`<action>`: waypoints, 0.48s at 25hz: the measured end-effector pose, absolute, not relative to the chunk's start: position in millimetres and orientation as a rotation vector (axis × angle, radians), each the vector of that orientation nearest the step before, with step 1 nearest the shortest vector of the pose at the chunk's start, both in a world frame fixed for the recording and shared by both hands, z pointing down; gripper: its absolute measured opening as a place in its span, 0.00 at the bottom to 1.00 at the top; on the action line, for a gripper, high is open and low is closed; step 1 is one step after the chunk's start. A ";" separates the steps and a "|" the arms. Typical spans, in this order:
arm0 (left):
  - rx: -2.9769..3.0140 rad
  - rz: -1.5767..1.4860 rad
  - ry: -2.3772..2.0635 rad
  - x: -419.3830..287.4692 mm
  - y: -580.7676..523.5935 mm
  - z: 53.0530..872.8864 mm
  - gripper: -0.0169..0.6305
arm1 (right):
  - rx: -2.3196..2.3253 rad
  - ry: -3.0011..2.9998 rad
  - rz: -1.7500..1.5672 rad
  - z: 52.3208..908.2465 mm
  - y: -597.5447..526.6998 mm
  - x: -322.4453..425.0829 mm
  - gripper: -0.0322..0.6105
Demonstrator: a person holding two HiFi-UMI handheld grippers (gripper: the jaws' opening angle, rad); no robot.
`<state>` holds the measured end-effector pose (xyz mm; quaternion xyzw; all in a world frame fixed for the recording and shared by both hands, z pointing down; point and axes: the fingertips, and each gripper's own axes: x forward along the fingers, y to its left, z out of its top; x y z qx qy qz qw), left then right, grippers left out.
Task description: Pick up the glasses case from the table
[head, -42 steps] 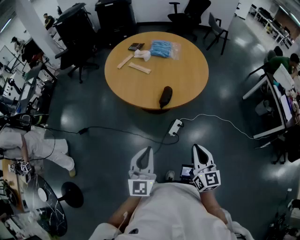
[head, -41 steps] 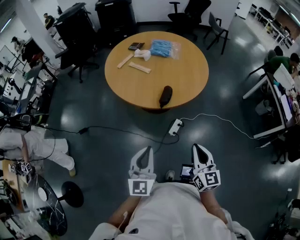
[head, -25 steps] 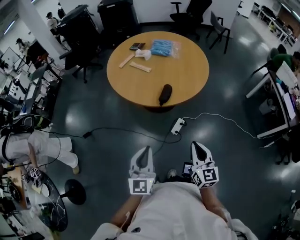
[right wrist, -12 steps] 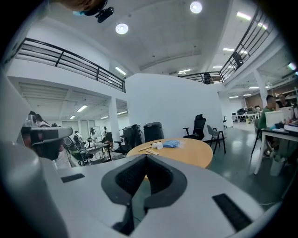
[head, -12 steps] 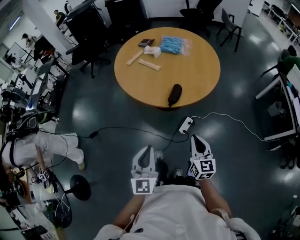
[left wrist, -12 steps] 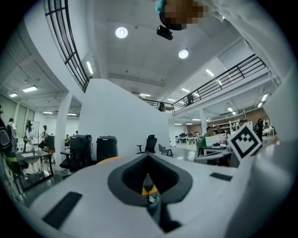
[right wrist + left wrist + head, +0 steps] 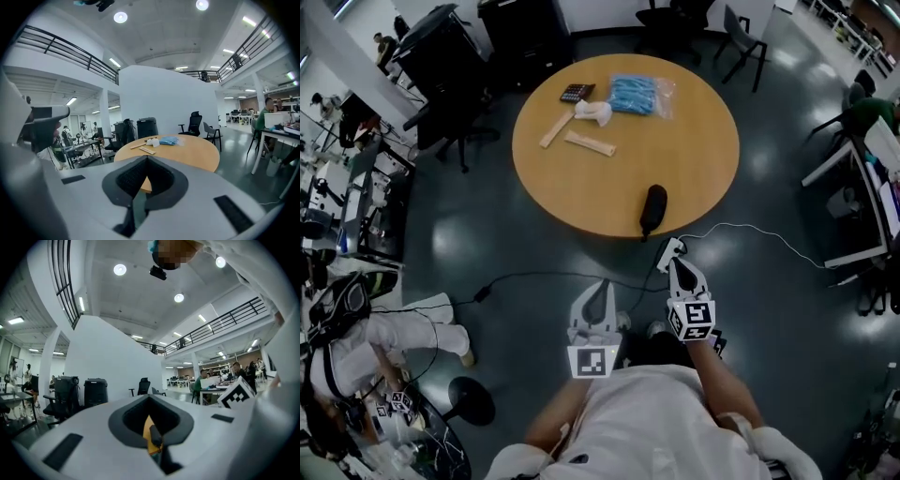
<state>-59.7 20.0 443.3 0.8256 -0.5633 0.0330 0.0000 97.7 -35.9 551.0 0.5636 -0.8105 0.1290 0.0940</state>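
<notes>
The black glasses case (image 7: 652,208) lies on the round wooden table (image 7: 694,159), close to its near edge. In the head view both grippers are over the floor, short of the table. My right gripper (image 7: 675,265) is shut and empty, its tips just below and right of the case. My left gripper (image 7: 601,284) is further back and to the left, jaws together, nothing in them. The right gripper view shows its joined jaws in front of the table (image 7: 192,152); the case is hidden there. In the left gripper view the closed jaws fill the lower half.
At the table's far side lie a blue packet (image 7: 635,94), two wooden sticks (image 7: 590,142), a white wad (image 7: 592,111) and a dark small device (image 7: 574,92). A white power strip (image 7: 671,249) with cables lies on the floor by the table. Black office chairs (image 7: 441,131) stand to the left.
The person has stepped toward the table. Both grippers have come forward; the right one has gone further and lower, from well back to just short of the table's edge near the case.
</notes>
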 end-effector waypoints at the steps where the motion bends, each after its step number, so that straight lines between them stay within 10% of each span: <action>1: 2.576 0.095 -1.754 -60.3 12.9 446.0 0.04 | 1.669 -2.394 0.390 555.0 -40.4 95.4 0.07; 12: 2.510 0.066 -1.695 -51.0 -56.7 468.7 0.04 | 1.630 -2.268 0.528 639.9 -102.9 72.1 0.07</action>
